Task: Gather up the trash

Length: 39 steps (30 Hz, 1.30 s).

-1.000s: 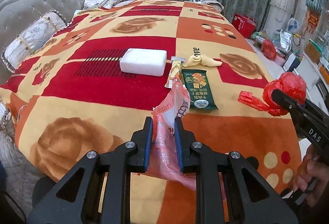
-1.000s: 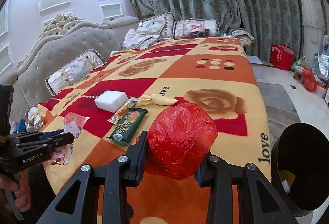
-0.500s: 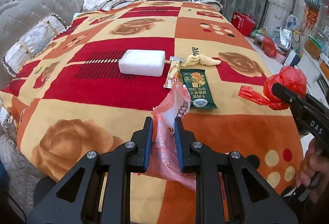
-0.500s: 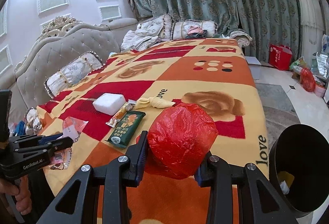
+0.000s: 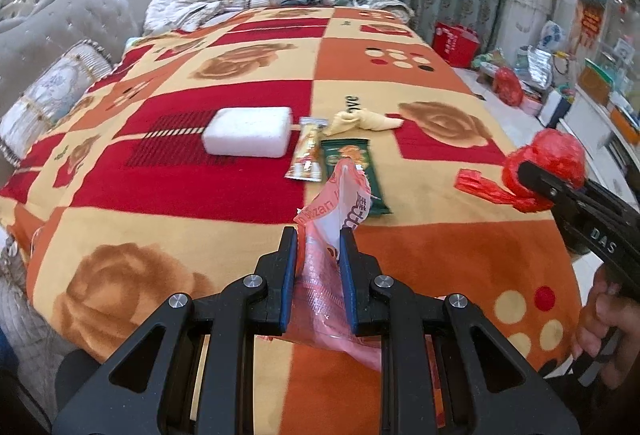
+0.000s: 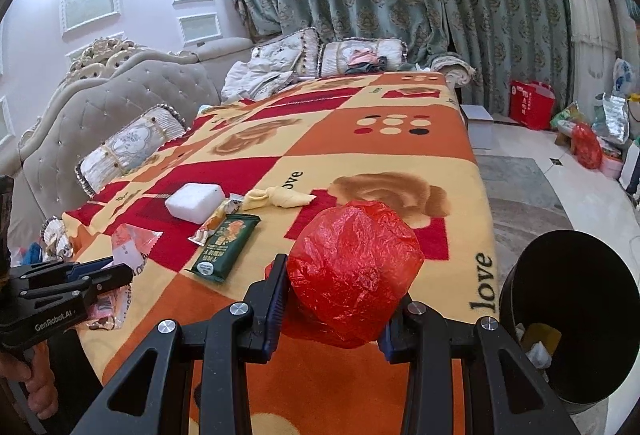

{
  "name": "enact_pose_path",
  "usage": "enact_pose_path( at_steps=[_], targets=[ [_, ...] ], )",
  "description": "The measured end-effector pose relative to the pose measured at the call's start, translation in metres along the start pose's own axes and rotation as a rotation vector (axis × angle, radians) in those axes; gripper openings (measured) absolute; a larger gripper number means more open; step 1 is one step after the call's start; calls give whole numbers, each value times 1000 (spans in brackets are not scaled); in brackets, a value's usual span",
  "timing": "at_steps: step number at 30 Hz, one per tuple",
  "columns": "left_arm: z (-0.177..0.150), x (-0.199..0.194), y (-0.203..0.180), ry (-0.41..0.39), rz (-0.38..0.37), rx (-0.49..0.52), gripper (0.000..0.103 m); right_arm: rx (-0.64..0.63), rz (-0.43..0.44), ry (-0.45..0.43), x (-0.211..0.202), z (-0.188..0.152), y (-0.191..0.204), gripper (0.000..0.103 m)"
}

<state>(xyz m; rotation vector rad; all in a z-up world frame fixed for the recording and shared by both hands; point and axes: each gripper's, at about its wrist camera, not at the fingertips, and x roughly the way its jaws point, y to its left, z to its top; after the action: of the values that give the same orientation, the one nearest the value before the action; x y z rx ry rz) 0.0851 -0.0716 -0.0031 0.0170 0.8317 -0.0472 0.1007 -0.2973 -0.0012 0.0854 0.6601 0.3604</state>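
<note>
My left gripper (image 5: 318, 235) is shut on a pink plastic wrapper (image 5: 340, 203) and holds it above the blanket; it also shows in the right wrist view (image 6: 116, 271). My right gripper (image 6: 340, 271) is shut on a crumpled red plastic bag (image 6: 352, 271), seen from the side in the left wrist view (image 5: 548, 159). On the blanket lie a green snack packet (image 5: 352, 163), an orange-gold wrapper (image 5: 308, 155), a yellow crumpled wrapper (image 5: 360, 121) and a white foam block (image 5: 248, 131). A black trash bin (image 6: 576, 319) with some trash inside stands low at the right.
The bed carries an orange, red and cream patterned blanket (image 5: 200, 195). A grey tufted sofa back (image 6: 120, 103) and pillows (image 6: 128, 147) run along the left. Bags and clutter (image 6: 584, 139) sit on the floor at the right by the curtains.
Both grippers have drifted slightly, each keeping its hold. The bin shows a little more in the right wrist view.
</note>
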Motion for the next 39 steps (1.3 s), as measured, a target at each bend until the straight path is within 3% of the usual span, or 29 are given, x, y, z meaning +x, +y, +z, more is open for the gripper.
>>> enact_pose_path(
  at_steps=[10, 13, 17, 21, 27, 32, 39],
  targets=[
    [12, 3, -38, -29, -118, 81, 18, 38, -47, -3, -2, 2, -16, 36],
    [20, 9, -61, -20, -180, 131, 18, 46, -99, -20, -8, 5, -31, 36],
    [29, 14, -102, -11, -256, 209, 18, 112, -222, -35, -21, 6, -69, 36],
    [39, 19, -144, -13, -341, 278, 18, 281, -341, -47, -38, 1, -129, 36],
    [61, 39, -212, 10, -473, 371, 18, 510, -333, -41, -48, -13, -196, 36],
    [66, 56, -249, 24, -505, 407, 18, 498, -374, -25, -47, -16, -210, 36],
    [64, 78, -278, 49, -549, 403, 19, 525, -374, -54, -52, -17, -222, 58]
  ],
)
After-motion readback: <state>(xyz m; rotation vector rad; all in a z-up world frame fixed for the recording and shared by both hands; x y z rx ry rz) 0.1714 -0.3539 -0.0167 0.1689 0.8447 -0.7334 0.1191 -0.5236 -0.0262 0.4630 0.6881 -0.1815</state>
